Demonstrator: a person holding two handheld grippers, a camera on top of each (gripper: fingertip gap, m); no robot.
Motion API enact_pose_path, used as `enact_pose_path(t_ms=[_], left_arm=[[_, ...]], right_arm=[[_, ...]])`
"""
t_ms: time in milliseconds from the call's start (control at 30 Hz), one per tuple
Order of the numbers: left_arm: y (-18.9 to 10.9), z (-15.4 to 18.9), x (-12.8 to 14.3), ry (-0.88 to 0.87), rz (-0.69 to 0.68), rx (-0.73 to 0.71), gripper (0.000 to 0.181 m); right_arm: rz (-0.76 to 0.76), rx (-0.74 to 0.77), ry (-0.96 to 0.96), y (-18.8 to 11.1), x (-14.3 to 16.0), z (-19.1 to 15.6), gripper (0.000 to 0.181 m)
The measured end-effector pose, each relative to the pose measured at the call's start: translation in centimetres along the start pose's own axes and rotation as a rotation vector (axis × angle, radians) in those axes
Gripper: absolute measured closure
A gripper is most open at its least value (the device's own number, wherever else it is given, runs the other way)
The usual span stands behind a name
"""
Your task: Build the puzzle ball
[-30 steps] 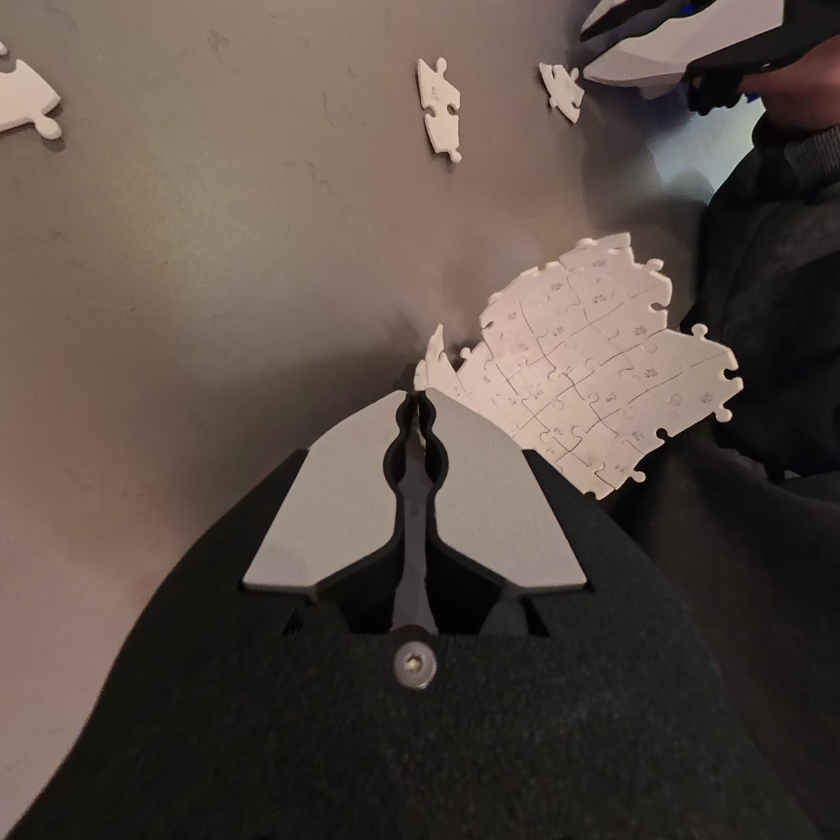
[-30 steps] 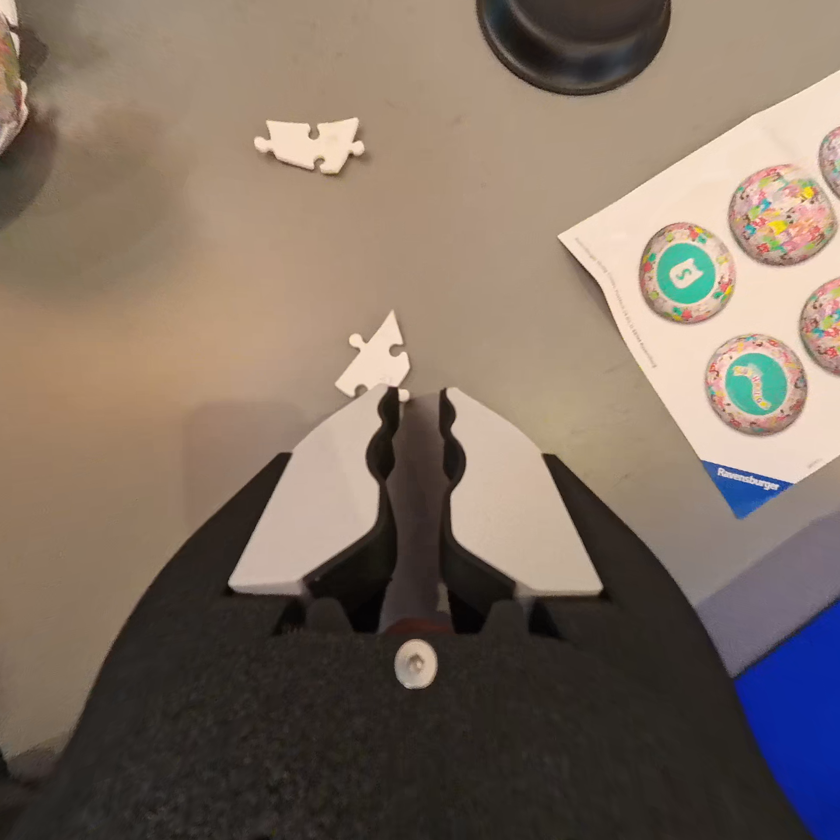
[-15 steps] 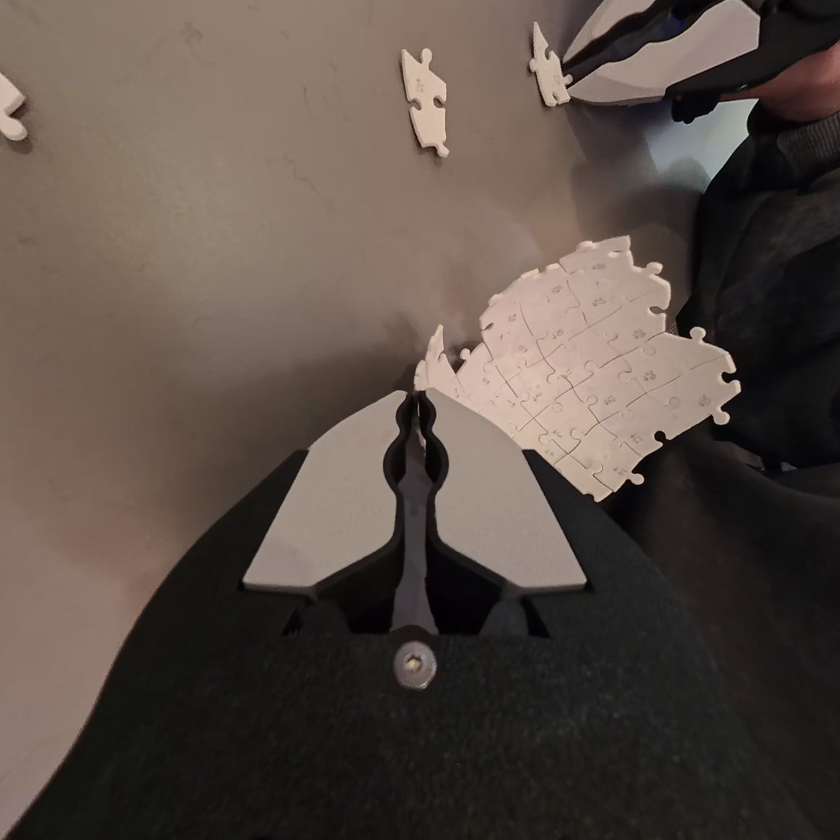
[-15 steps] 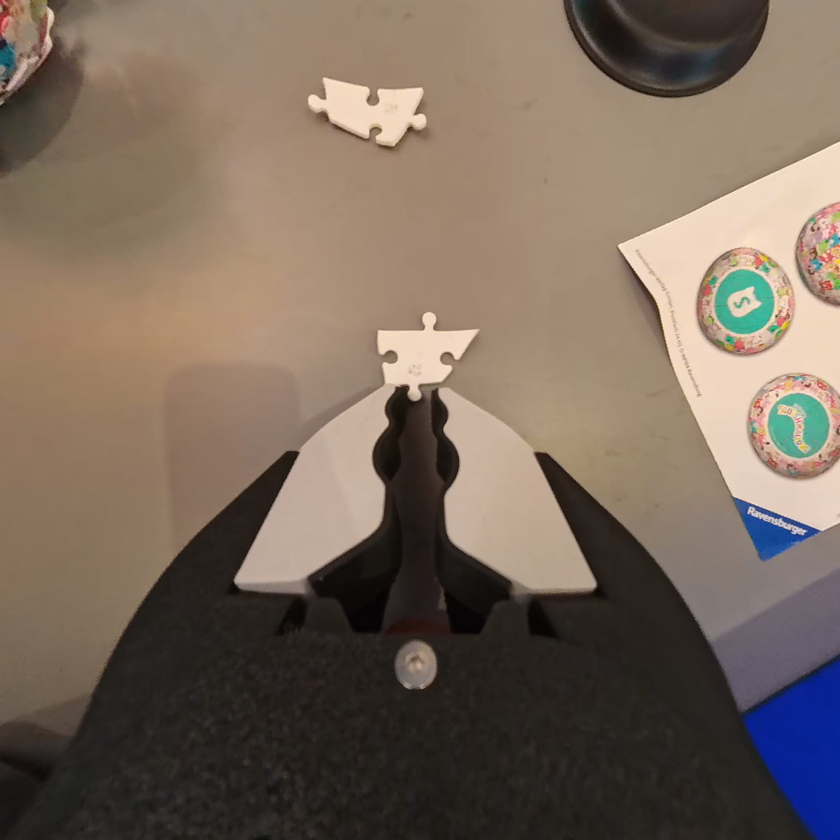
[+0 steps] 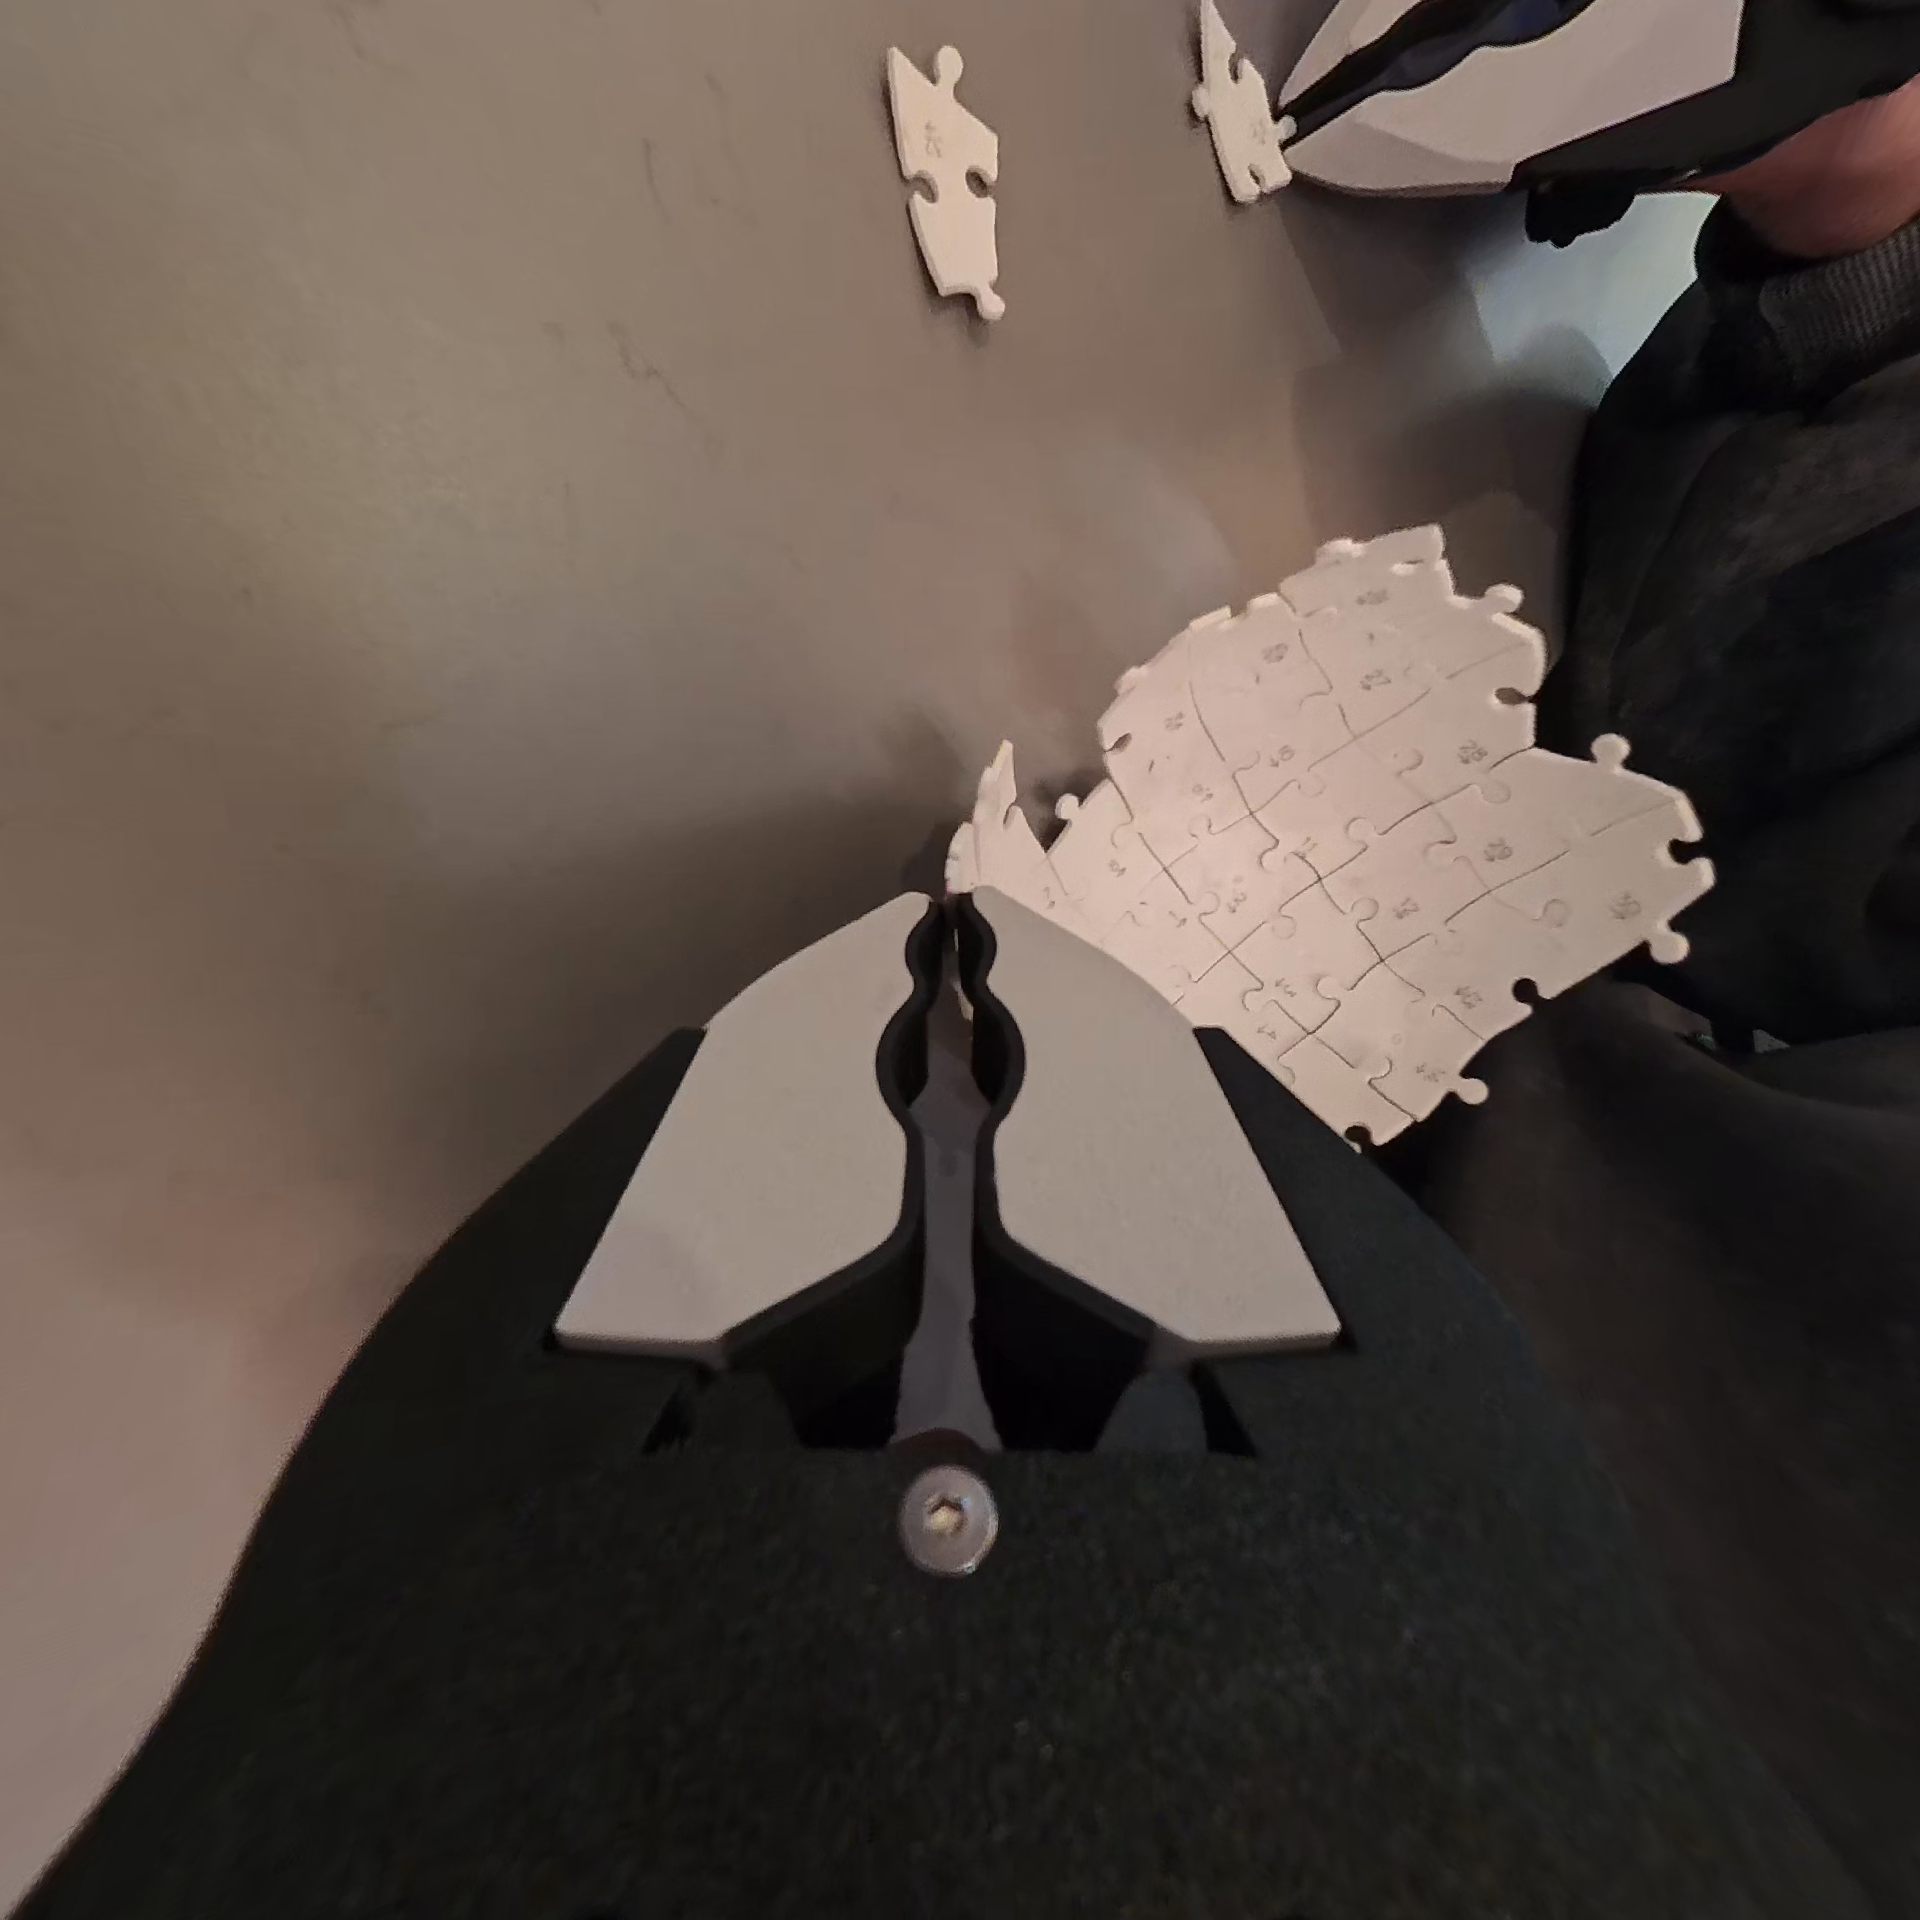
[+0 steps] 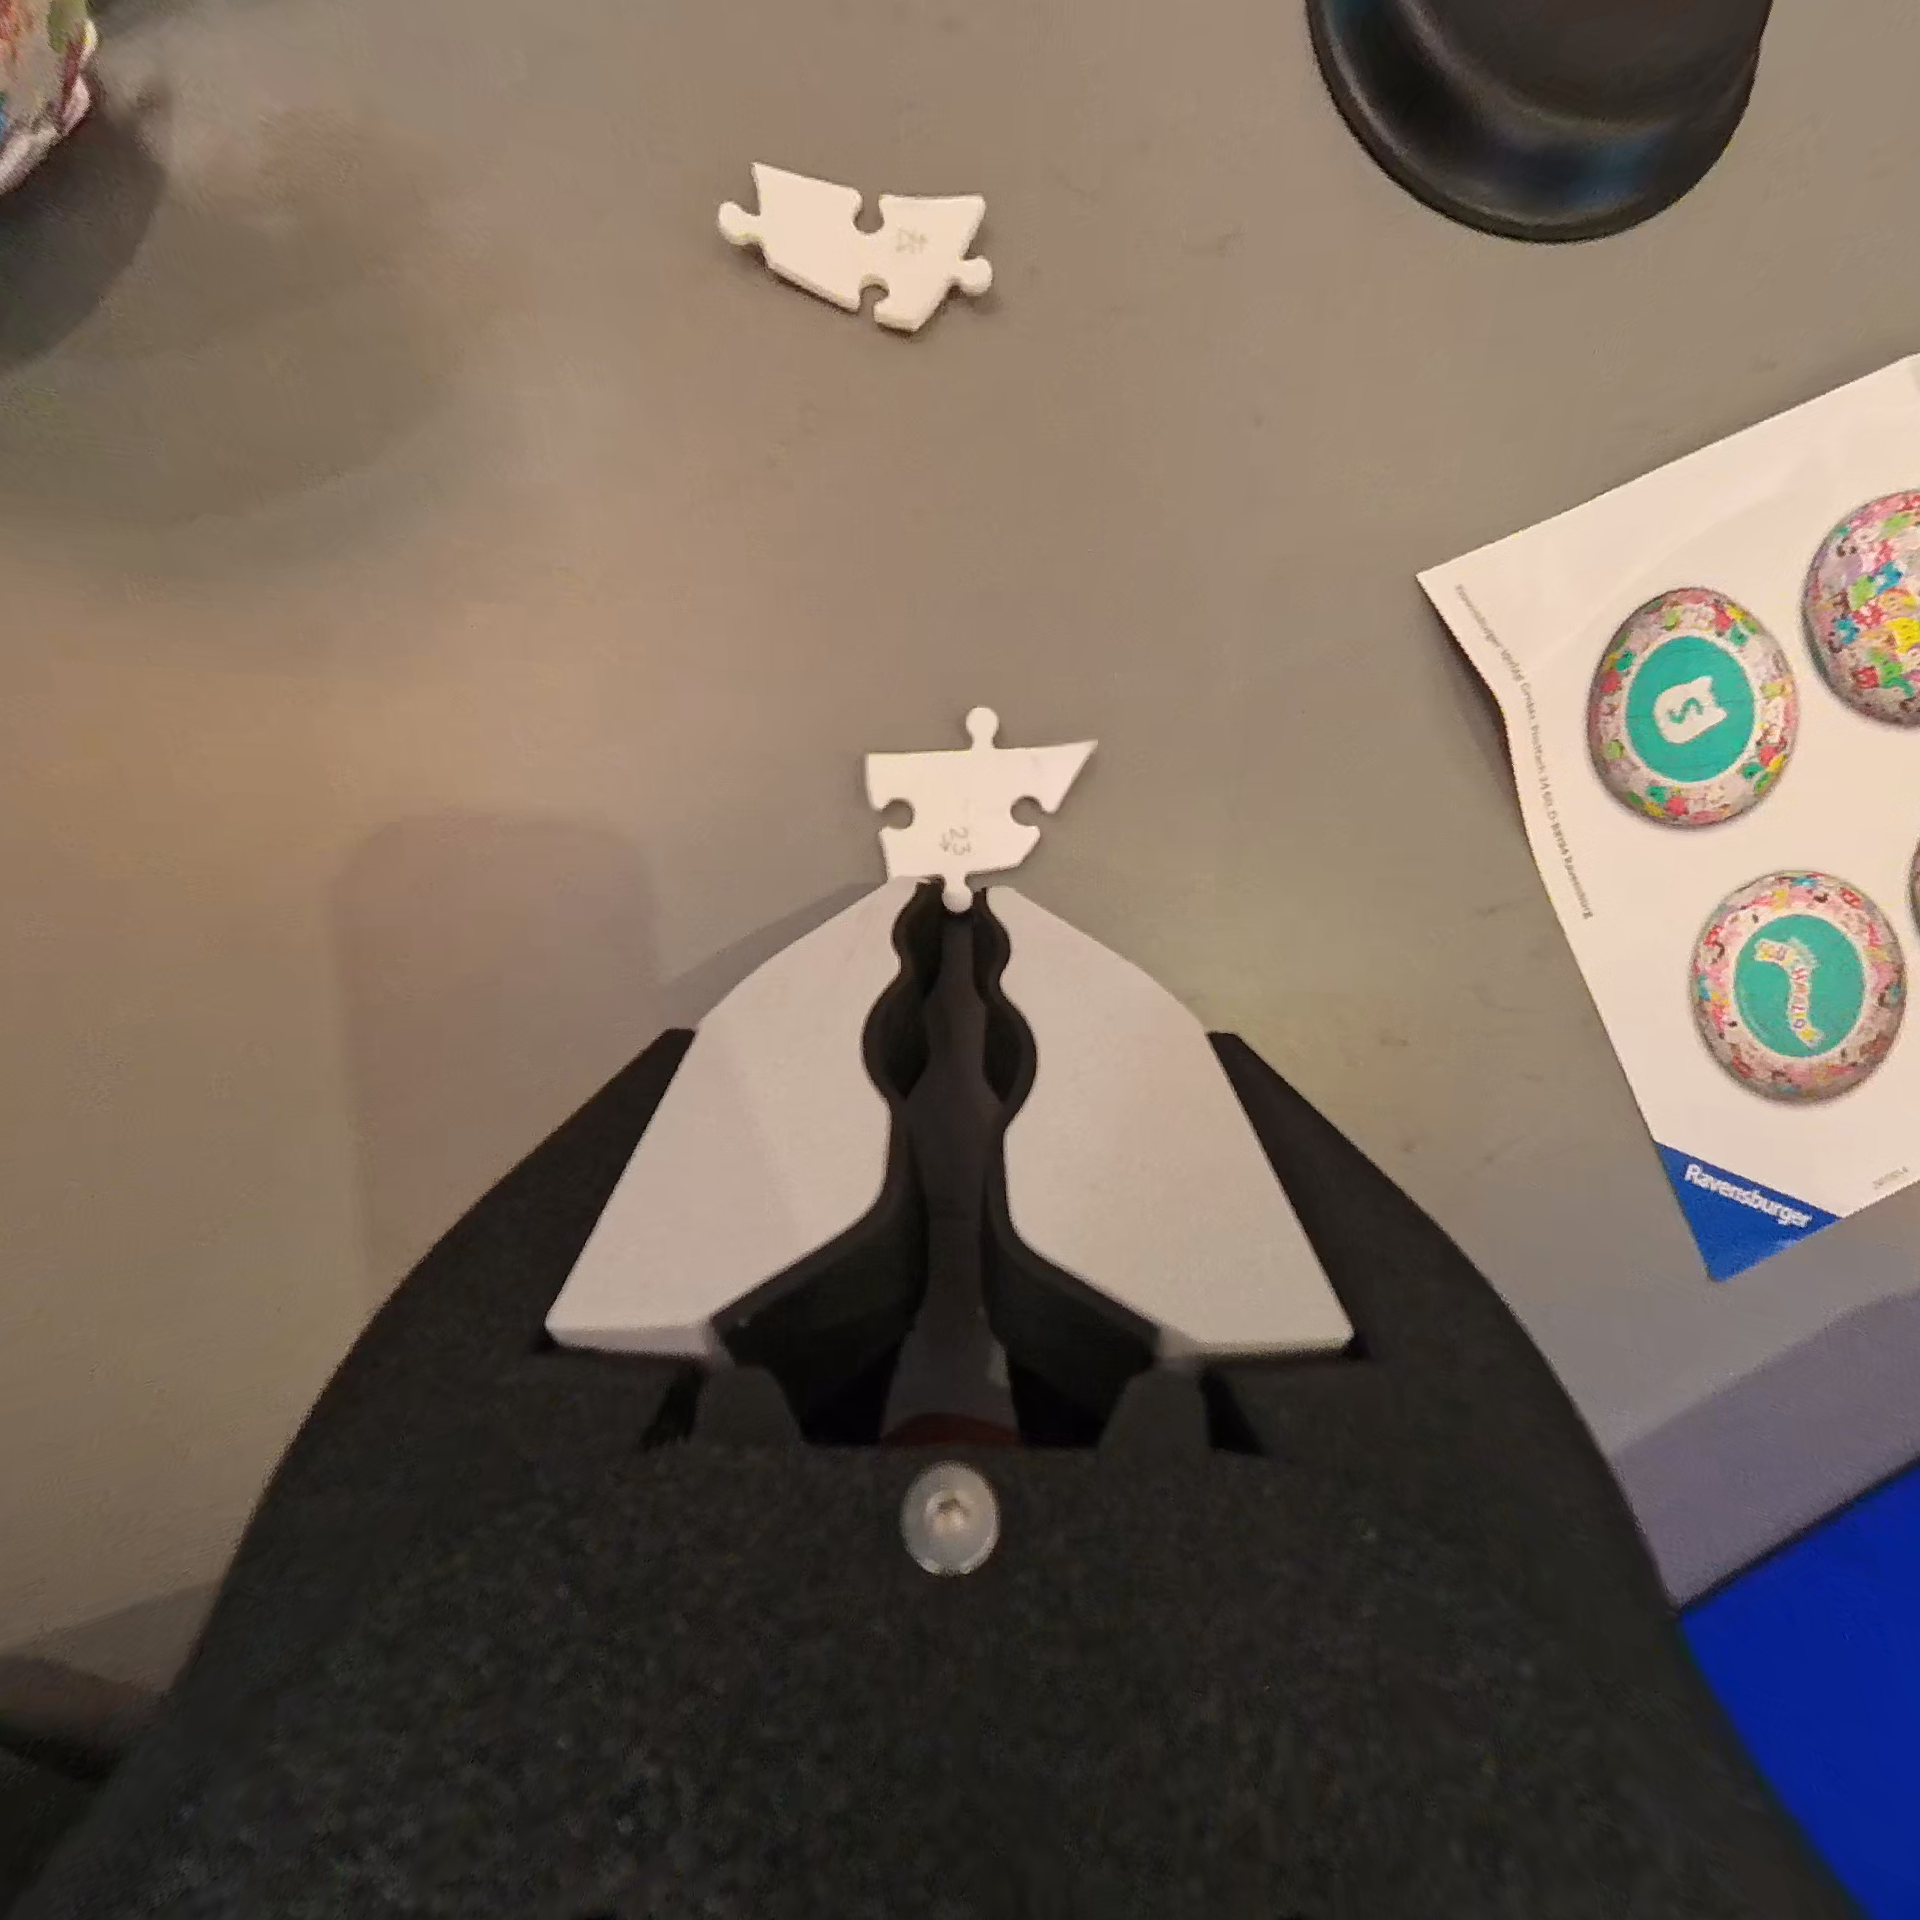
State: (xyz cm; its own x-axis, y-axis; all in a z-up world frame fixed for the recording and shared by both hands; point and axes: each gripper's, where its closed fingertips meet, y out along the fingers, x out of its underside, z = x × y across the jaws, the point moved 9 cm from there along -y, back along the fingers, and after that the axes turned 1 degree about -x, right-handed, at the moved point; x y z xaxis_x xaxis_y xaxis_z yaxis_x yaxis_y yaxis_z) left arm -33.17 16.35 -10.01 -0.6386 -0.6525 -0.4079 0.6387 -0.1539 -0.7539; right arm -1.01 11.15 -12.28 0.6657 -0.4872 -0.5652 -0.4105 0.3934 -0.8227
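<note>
Fingers of the left gripper (image 5: pixel 958 906) closed tight on the edge of the assembled puzzle section (image 5: pixel 1340 894), a curved white sheet of joined pieces, blank side up, fanning out to the right of the tips, held up off the grey tabletop (image 5: pixel 468 520). Right gripper (image 6: pixel 953 896) fingers pinched narrow on the bottom knob of a single puzzle piece (image 6: pixel 971 805), white back facing the camera, rest of the piece sticking out past the tips; whether it touches the tabletop cannot be told. In the left wrist view the same piece (image 5: pixel 1242 135) shows at the top, clamped at the tips of the right gripper (image 5: pixel 1294 130), near a person's dark sleeve (image 5: pixel 1766 623). Two-piece joined pair (image 6: pixel 857 244) lies flat on the tabletop beyond the held piece, well apart from it; also seen at (image 5: pixel 951 192). Printed leaflet (image 6: pixel 1704 862) with coloured ball pictures at right, flat. Black round base (image 6: pixel 1538 104) at top right edge. Colourful patterned object (image 6: pixel 42 94) cut off at top left corner, can't tell what. Blue surface (image 6: pixel 1829 1704) at lower right, past the tabletop edge.
</note>
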Motion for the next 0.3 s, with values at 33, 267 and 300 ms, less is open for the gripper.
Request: enact_pose_path(t_ms=[33,267,300], left_arm=[[0.1,-0.1,0.0,-0.007,-0.008,0.007,0.18],[0.2,-0.5,-0.3,-0.097,-0.09,0.028,0.18],[0.3,-0.7,-0.4,-0.115,-0.102,0.033,0.18]], right_arm=[[-0.002,0.008,-0.009,0.0,-0.1,-0.1,0.176],[0.14,0.027,-0.188,-3.5,-6.6,-3.1,0.176],[0.15,0.015,-0.249,-4.1,-8.5,-4.1,0.176]])
